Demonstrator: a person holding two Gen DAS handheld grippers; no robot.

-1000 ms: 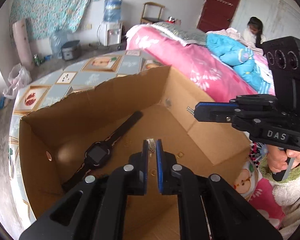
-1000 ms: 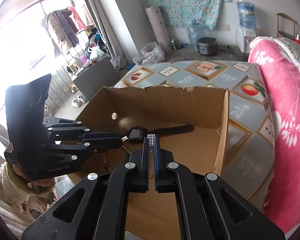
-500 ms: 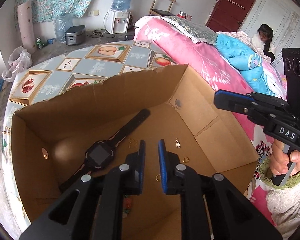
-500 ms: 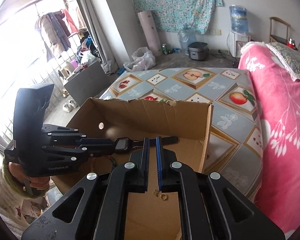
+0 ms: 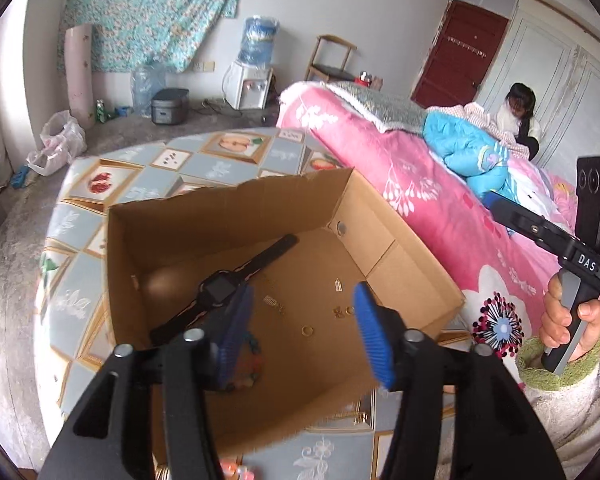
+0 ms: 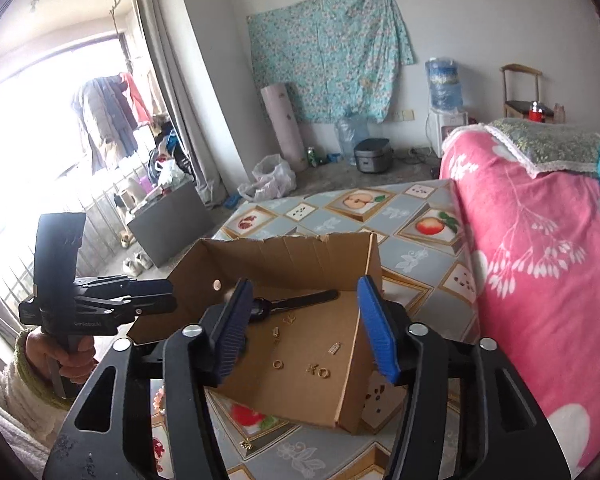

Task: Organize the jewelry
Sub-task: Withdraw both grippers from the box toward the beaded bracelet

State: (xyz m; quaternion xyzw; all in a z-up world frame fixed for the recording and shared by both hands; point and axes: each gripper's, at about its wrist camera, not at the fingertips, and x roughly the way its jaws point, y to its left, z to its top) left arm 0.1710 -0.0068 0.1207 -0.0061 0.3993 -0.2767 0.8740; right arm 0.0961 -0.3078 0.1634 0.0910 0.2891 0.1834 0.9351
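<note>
An open cardboard box (image 5: 228,208) (image 6: 288,248) stands on the patterned table. Inside lie a black smartwatch (image 5: 220,290) (image 6: 296,302), small gold rings (image 5: 307,330) (image 6: 278,364), small silver clasps (image 5: 338,285) (image 6: 334,348) and a beaded bracelet (image 5: 248,372). My left gripper (image 5: 302,334) is open and empty above the box's near side. My right gripper (image 6: 306,330) is open and empty above the box. A small gold piece (image 6: 246,446) lies on the table outside the box.
The table has a fruit-patterned cloth (image 5: 160,168) (image 6: 412,216). A pink quilted bed (image 5: 420,184) (image 6: 540,240) runs along its right side. A person (image 5: 518,114) sits at the far end. Beads (image 5: 236,470) lie on the table by the box.
Both grippers were shut on small silver clasps; they have opened wide, the clasps now lie in the box, and both grippers have pulled up and back from it.
</note>
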